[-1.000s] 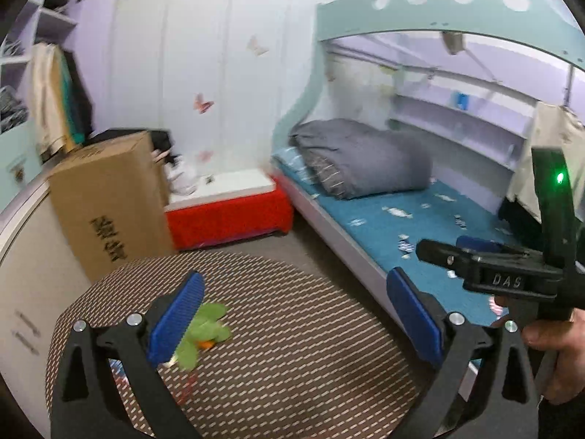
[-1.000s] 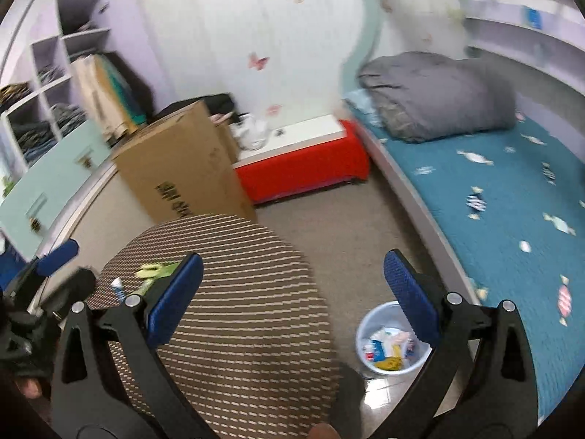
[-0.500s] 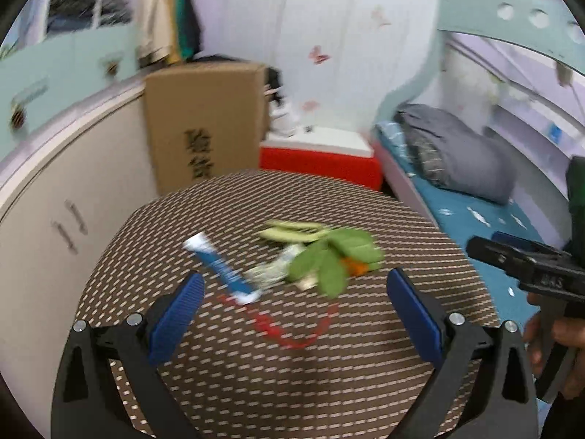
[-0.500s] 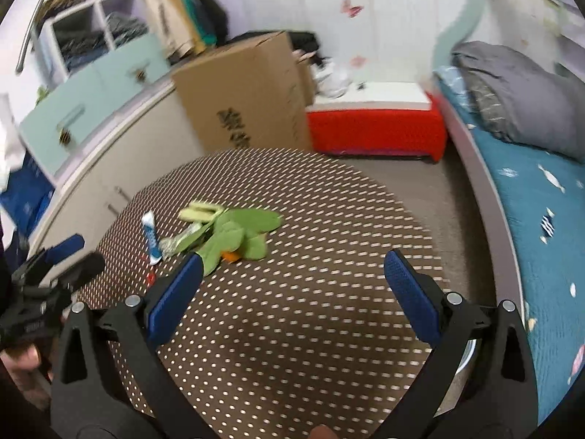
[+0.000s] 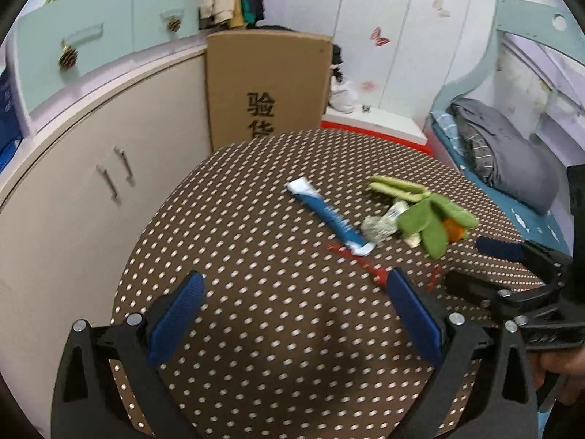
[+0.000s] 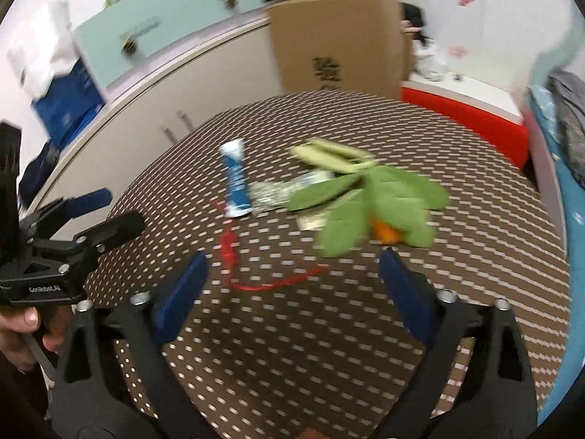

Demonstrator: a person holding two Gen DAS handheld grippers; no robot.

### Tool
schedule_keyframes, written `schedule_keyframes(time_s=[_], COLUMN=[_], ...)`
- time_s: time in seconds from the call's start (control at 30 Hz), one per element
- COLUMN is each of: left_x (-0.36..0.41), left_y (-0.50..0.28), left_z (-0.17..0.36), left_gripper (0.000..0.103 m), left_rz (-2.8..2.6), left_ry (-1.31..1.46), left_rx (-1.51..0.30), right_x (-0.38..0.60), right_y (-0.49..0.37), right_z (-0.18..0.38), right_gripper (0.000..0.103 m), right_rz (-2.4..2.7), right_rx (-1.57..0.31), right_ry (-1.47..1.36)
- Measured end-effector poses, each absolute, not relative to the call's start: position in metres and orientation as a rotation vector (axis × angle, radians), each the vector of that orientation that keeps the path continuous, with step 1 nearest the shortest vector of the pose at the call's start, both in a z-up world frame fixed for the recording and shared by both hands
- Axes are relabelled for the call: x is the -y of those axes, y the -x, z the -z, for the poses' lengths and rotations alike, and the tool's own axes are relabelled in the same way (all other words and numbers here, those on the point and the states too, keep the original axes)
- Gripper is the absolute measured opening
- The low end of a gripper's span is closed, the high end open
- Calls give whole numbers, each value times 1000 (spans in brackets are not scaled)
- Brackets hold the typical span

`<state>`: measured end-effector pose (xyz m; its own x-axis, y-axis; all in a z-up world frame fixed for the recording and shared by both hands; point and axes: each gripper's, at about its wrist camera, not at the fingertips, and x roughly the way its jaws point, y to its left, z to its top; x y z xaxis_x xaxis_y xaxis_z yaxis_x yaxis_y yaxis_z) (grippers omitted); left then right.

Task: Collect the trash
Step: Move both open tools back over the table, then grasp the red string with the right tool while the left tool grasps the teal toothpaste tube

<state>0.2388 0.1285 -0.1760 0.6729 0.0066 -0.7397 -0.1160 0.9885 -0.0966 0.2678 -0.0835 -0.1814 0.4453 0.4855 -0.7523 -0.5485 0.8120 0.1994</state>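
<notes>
Progress: nothing collected | left claw (image 5: pixel 292 314) and right claw (image 6: pixel 292 285) both apart, empty | trash pile (image 5: pixel 384 216) ahead on desk (image 5: pixel 256 329), untouched

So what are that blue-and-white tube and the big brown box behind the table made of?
The tube looks like soft plastic or laminate with a slight sheen, flattened and crimped at one end. The box looks like matte corrugated cardboard: plain brown faces, folded edges, black printed characters.
</notes>
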Motion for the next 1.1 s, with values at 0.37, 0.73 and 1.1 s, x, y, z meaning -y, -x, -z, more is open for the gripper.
schedule_keyframes(time_s=[0.37,0.73,1.1], left_x=[-136,-113,-108], left_y=[-241,-274,-324], left_z=[185,189,202], left_gripper=[98,98,87], left_rz=[-87,-52,-81], left_ry=[154,124,101], left_rx=[-857,-857,-875], right_x=[24,72,122], right_y=[-264,-267,-265], right_z=[207,202,193], right_gripper=[19,8,8], right_rz=[-739,-699,-654], right_rx=[-906,-917,-900], right_ry=[210,92,-29])
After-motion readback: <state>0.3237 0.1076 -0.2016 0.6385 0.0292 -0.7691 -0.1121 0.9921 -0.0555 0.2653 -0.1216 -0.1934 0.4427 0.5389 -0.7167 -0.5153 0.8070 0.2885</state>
